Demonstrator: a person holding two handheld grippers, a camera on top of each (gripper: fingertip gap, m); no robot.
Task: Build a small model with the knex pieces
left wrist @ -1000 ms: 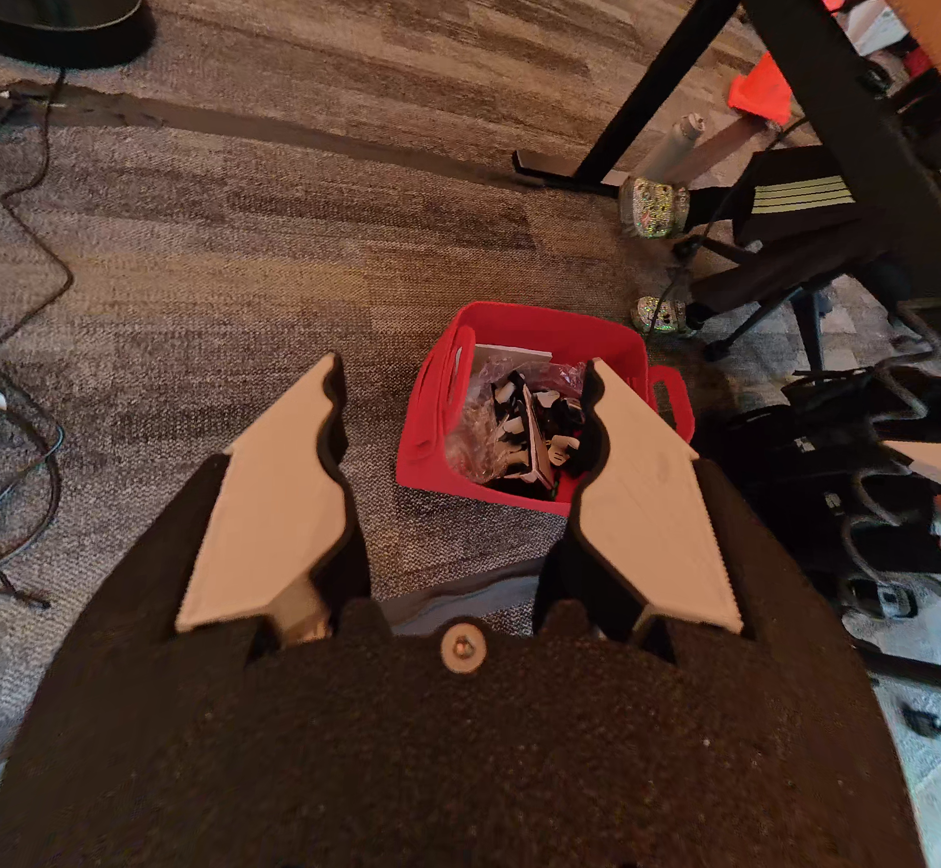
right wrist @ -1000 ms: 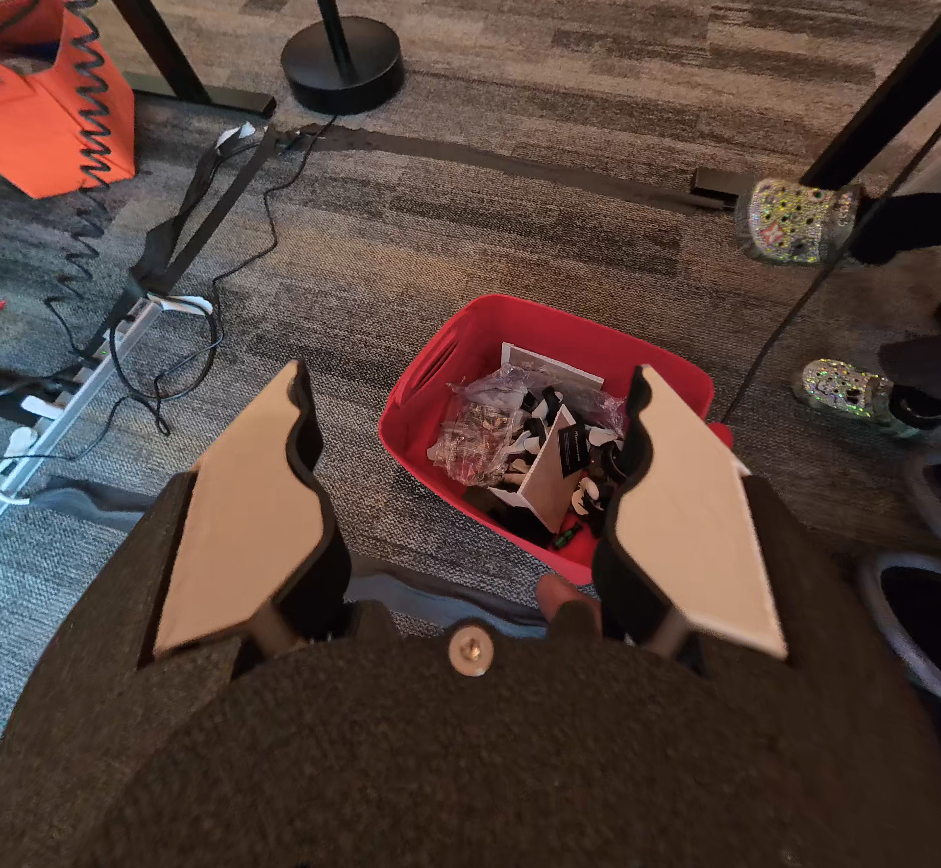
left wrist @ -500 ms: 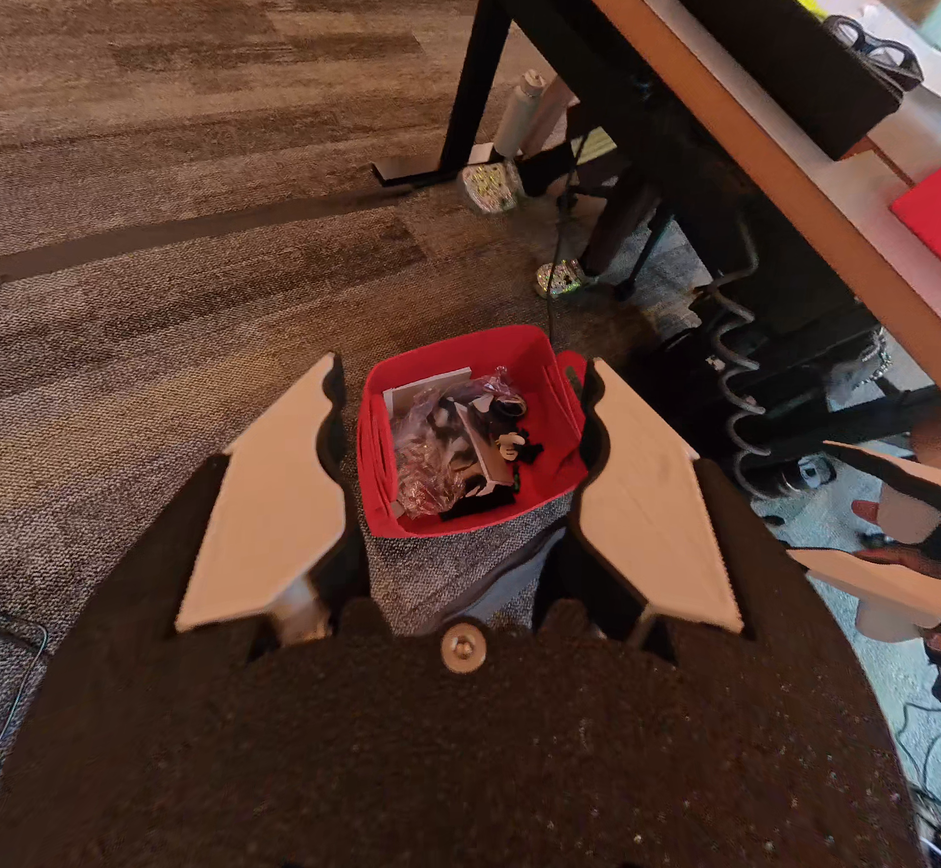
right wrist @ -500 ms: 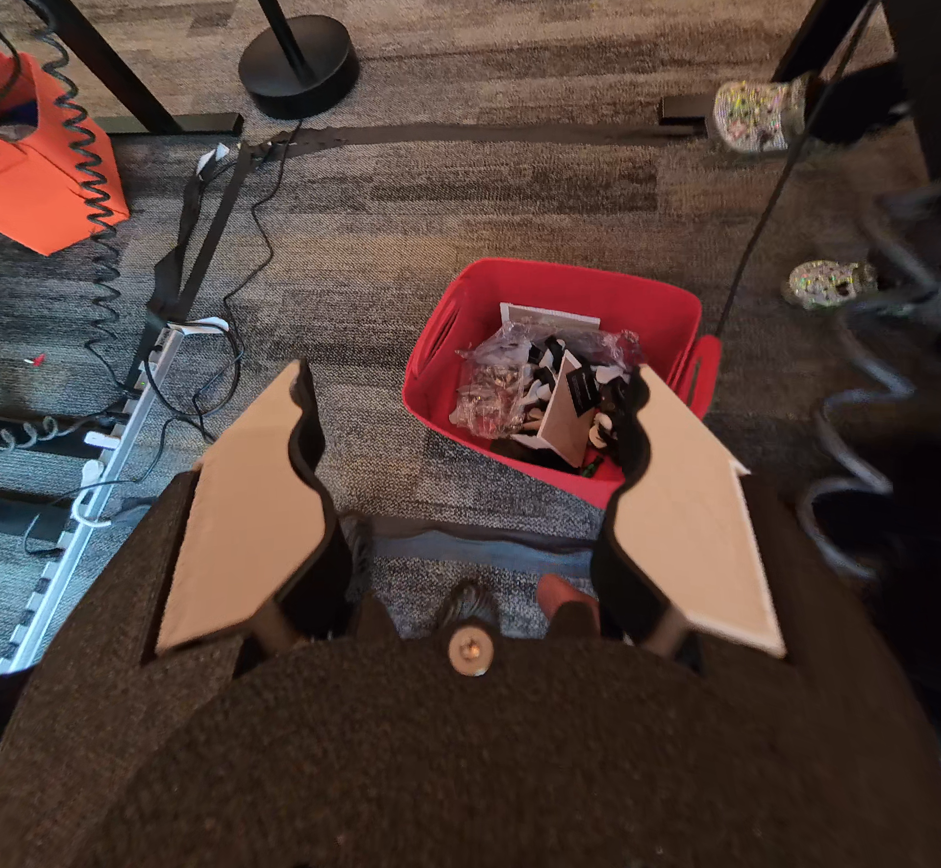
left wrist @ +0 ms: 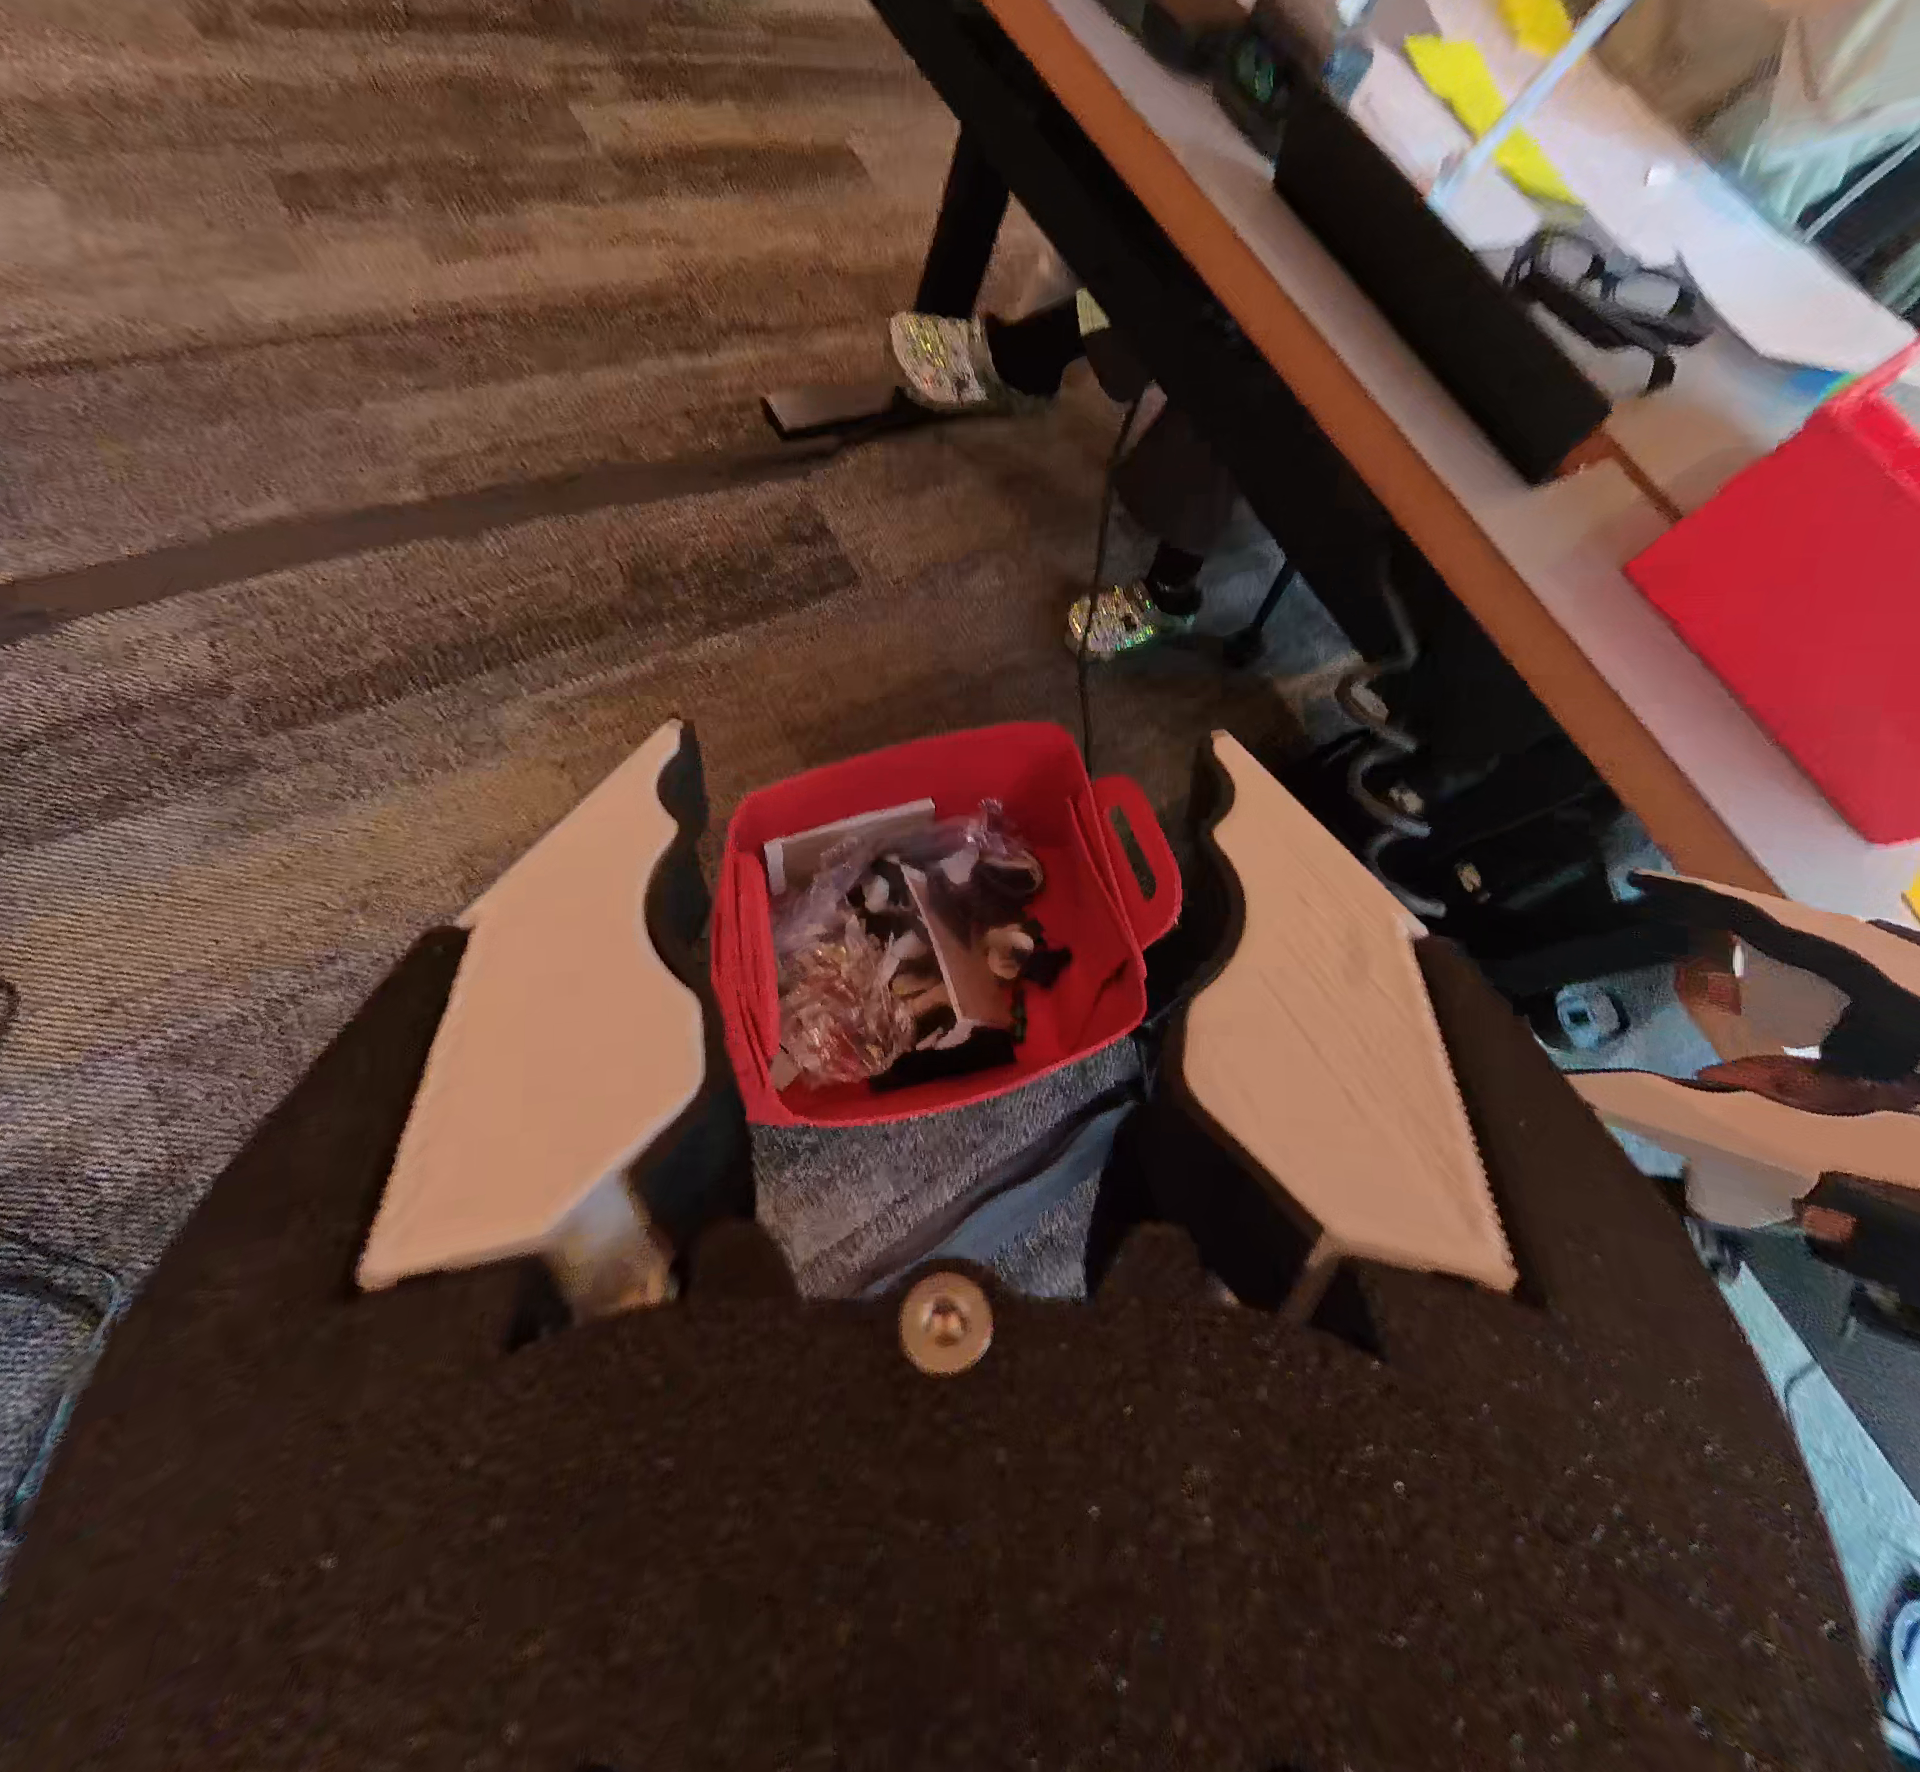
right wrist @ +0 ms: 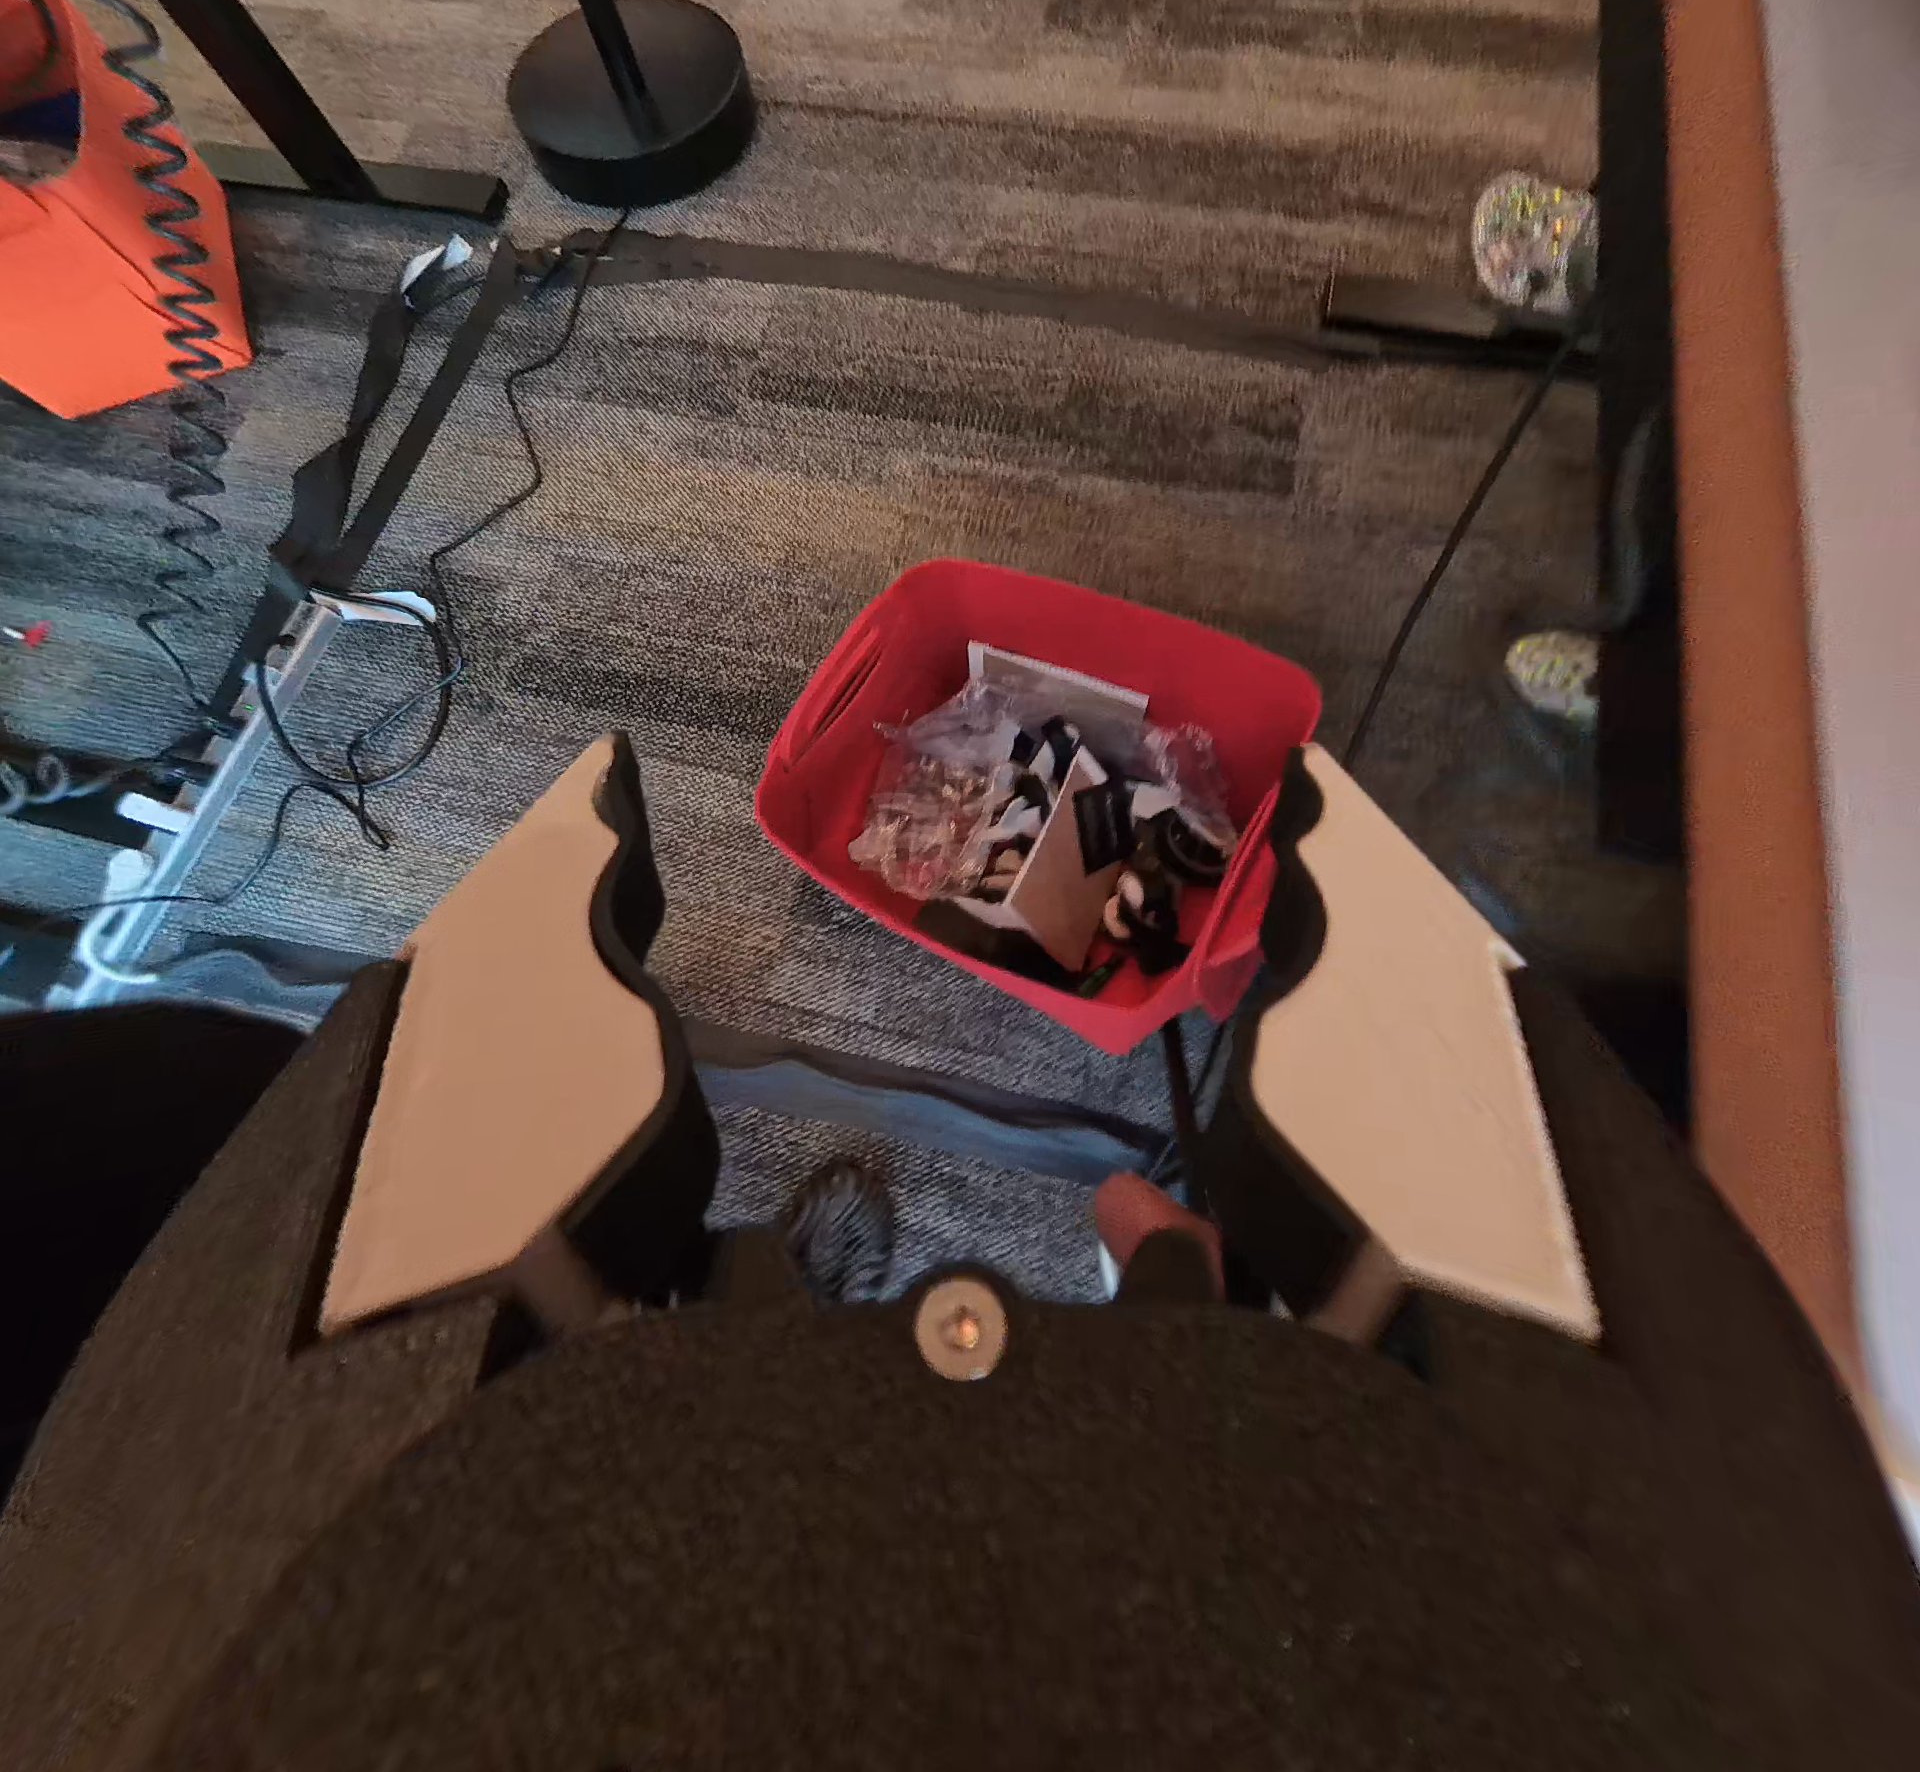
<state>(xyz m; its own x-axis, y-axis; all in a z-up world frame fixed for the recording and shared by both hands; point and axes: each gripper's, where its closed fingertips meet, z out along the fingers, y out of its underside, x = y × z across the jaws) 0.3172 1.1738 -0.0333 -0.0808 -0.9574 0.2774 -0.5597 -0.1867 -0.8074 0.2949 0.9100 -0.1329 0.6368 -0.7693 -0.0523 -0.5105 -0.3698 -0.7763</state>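
- while both tools hang high above the carpet, the left gripper has its pale fingers spread wide with nothing between them; it touches nothing, and the nearest thing is the red bin far below, framed in the gap at about 12 o'clock.
- the right gripper is likewise spread and empty, with the same red bin seen below towards 1 o'clock, partly behind its right finger.
- the bin is a soft-walled, felt-like box with rounded corners and a slotted handle flap; it stands on the floor, open side up, so its contents lie loose inside.
- inside lie crinkled clear plastic bags, a white card or box propped on edge, and small black and white pieces too jumbled to name.
- the carpet is short-piled with grey-brown streaks.
- at 2 o'clock in the left view runs a desk with a wood-coloured edge and black legs, bearing a long black bar and another red box.
- at 10 o'clock in the right view sit a round black stand base, a coiled black cable over an orange box, and a power strip with tangled leads, apparently left where the sockets are.
- two sparkly shoes rest under the desk, belonging to a seated person.
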